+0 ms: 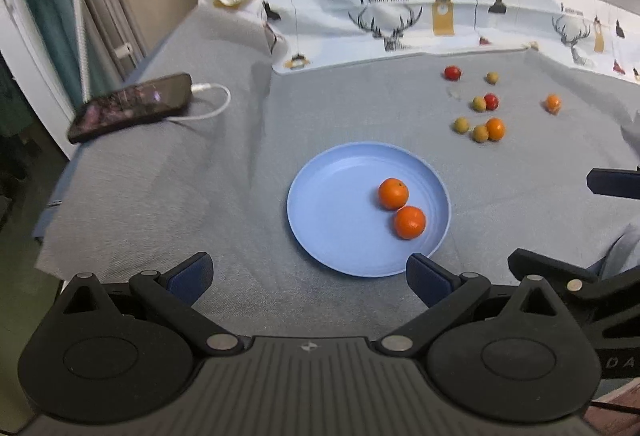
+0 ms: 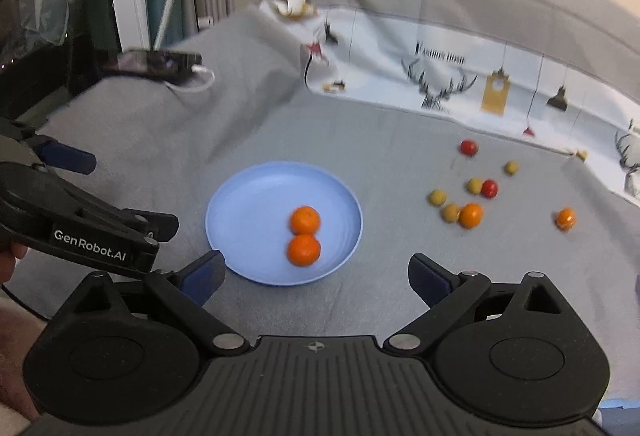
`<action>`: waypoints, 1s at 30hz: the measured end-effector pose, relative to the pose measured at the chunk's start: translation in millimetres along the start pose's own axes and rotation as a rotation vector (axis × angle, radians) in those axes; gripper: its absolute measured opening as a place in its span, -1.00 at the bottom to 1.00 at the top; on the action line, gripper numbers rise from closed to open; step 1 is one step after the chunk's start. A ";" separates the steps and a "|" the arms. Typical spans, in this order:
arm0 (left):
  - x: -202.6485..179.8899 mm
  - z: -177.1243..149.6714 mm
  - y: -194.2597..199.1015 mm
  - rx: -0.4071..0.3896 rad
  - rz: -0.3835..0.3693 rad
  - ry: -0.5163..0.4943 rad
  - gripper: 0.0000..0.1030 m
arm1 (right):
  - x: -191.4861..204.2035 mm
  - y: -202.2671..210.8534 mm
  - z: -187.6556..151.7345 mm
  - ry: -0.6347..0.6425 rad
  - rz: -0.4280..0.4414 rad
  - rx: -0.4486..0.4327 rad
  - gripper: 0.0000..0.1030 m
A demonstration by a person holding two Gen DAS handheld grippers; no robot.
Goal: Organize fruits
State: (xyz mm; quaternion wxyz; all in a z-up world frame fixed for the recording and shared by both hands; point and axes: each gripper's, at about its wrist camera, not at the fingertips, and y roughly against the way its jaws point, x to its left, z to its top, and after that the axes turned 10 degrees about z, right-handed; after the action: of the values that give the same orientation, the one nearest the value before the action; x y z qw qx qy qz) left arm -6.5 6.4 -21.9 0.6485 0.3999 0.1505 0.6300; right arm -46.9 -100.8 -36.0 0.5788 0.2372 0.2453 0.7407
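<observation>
Blue plate [image 1: 320, 212], left wrist view: lies on the grey cloth [image 1: 160, 196] and contains two oranges [image 1: 393, 193], touching. The loose fruits [image 1: 480, 132] (orange, yellow-green, red) lie well apart from the plate, toward the printed fabric [image 1: 384, 24]. Its lettering is too blurred to read. Left tongs [image 1: 310, 278]: spread wide, holding nothing, near the plate rim.

Right wrist view: plate [image 2: 248, 204], same contents. The left unit's body [image 2: 90, 246] reads "GenRobot.AI". Right tongs [image 2: 316, 276]: spread wide, empty, just short of the plate.
</observation>
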 end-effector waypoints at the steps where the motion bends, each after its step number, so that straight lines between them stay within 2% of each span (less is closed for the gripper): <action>1: -1.4 -2.3 6.9 -0.016 0.008 0.002 0.99 | 1.7 5.0 -1.6 0.003 -0.002 -0.010 0.90; 5: -7.7 -10.2 31.0 -0.072 0.024 -0.022 0.99 | 7.7 27.1 -7.4 0.005 -0.014 -0.063 0.92; 11: -3.8 -16.8 58.2 -0.120 0.032 0.027 0.99 | 15.5 54.9 -15.6 0.026 -0.030 -0.117 0.93; 16: -1.8 -17.4 66.9 -0.121 0.035 0.055 0.99 | 18.8 65.8 -20.3 0.053 -0.033 -0.135 0.94; 30: 1.7 -25.5 66.0 -0.109 0.045 0.026 0.99 | 22.9 62.0 -25.8 0.018 0.012 -0.129 0.95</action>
State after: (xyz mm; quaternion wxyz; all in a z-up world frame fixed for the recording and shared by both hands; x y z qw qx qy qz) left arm -70.0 8.9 9.1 0.6529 0.3592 0.1152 0.6568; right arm -114.2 -93.9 -14.8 0.5864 0.1943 0.2008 0.7603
